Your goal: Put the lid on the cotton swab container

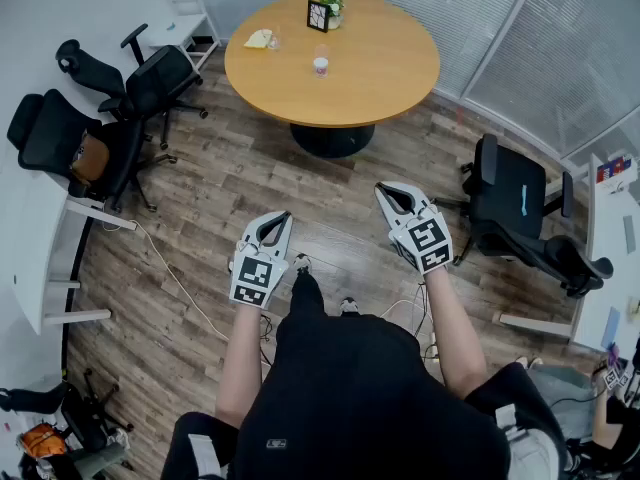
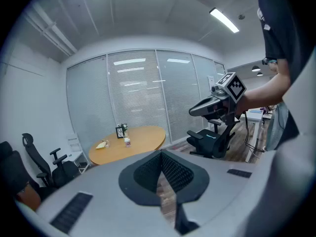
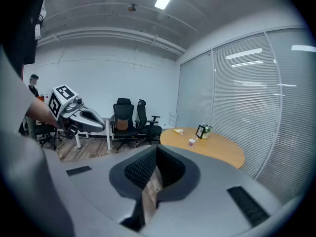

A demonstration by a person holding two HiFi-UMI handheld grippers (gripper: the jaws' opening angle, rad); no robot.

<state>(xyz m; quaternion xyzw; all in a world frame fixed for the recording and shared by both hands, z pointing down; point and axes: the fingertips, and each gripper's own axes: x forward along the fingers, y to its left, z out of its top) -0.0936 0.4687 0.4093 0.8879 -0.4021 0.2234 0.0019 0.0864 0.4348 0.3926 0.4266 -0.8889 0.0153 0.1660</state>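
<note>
Table point(image 1: 380, 78): round, wooden.
Container point(image 1: 320, 65): small, with a pink band, upright near the table's centre and well apart from both grippers.
Frame point(image 1: 318, 15) and flowers point(image 1: 332, 3): at the table's far edge.
Yellow item point(image 1: 258, 38): near the table's left edge.
Left gripper point(image 1: 283, 218): jaws closed together with nothing between them, over the floor point(image 1: 230, 188) on the table's near side.
Right gripper point(image 1: 385, 190): same condition, slightly nearer the table.

Table point(image 1: 380, 78) tan, chairs point(image 1: 150, 83) black — left claw point(image 1: 285, 215) white with black-and-white squares.
</note>
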